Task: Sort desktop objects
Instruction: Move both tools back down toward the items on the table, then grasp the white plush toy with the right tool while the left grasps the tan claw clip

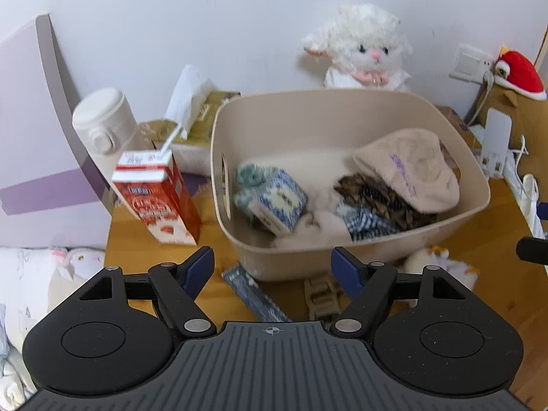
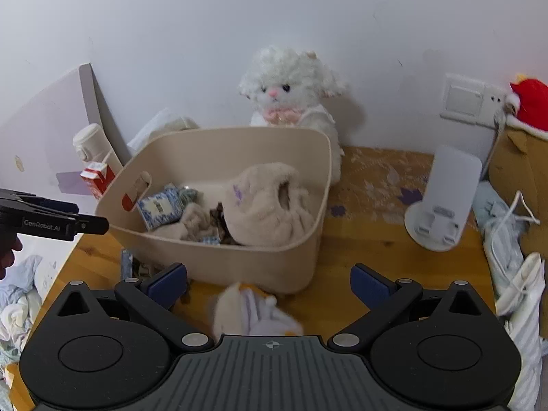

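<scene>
A beige bin (image 1: 342, 109) is seen ahead of the left gripper (image 1: 272, 267), whose jaws are spread with nothing between them. A beige hat (image 1: 411, 167) and blue patterned box (image 1: 277, 202) are held inside it. The right gripper (image 2: 269, 286) is spread wide above a small plush (image 2: 253, 311).

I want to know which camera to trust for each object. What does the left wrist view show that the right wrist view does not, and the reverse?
Only the left wrist view: the tissue box behind the milk carton, and a beige clip in front of the bin.
Only the right wrist view: the white stand's round base, the left gripper from the side.
Both: the beige bin, the plush lamb, the beige hat.
</scene>
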`<action>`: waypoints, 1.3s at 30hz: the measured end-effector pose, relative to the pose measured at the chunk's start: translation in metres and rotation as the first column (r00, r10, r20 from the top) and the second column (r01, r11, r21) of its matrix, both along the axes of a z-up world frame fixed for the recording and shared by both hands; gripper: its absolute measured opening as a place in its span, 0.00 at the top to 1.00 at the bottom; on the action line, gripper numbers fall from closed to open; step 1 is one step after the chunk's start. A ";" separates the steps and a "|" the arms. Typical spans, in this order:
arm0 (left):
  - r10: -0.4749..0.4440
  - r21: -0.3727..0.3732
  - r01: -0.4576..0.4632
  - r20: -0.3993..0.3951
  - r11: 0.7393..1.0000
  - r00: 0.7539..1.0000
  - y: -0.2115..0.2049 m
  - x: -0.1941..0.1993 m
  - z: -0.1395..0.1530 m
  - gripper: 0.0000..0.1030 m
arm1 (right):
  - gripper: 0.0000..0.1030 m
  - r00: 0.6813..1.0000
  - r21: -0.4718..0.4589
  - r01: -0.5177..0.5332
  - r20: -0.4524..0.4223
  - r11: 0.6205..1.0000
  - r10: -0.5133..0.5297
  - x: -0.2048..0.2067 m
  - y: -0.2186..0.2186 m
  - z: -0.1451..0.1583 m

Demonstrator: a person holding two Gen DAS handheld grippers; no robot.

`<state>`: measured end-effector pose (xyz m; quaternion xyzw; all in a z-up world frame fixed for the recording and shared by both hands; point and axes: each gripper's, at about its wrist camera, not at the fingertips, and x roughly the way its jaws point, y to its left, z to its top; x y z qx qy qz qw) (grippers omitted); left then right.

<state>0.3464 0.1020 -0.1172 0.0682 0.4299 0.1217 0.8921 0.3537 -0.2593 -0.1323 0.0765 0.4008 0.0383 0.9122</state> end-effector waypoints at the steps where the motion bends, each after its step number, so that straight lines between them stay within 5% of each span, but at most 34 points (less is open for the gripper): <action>1: -0.001 -0.005 0.001 -0.011 1.000 1.000 0.000 -0.001 -0.003 0.26 | 0.00 1.000 0.003 0.004 -0.005 1.000 -0.004 -0.001 -0.001 -0.002; 6: 0.001 -0.051 -0.004 -0.066 0.999 0.998 0.000 -0.004 -0.017 0.26 | 0.00 0.999 0.006 0.014 -0.033 1.000 -0.014 -0.005 -0.003 -0.010; 32: -0.055 -0.055 0.045 -0.192 0.997 0.980 -0.021 0.021 -0.066 0.27 | 0.00 0.980 0.025 -0.059 -0.188 0.998 0.063 0.025 0.007 -0.069; 39: -0.062 -0.085 0.043 -0.239 0.996 0.969 -0.018 0.027 -0.079 0.41 | 0.00 0.972 0.028 -0.083 -0.219 0.996 0.087 0.034 0.010 -0.082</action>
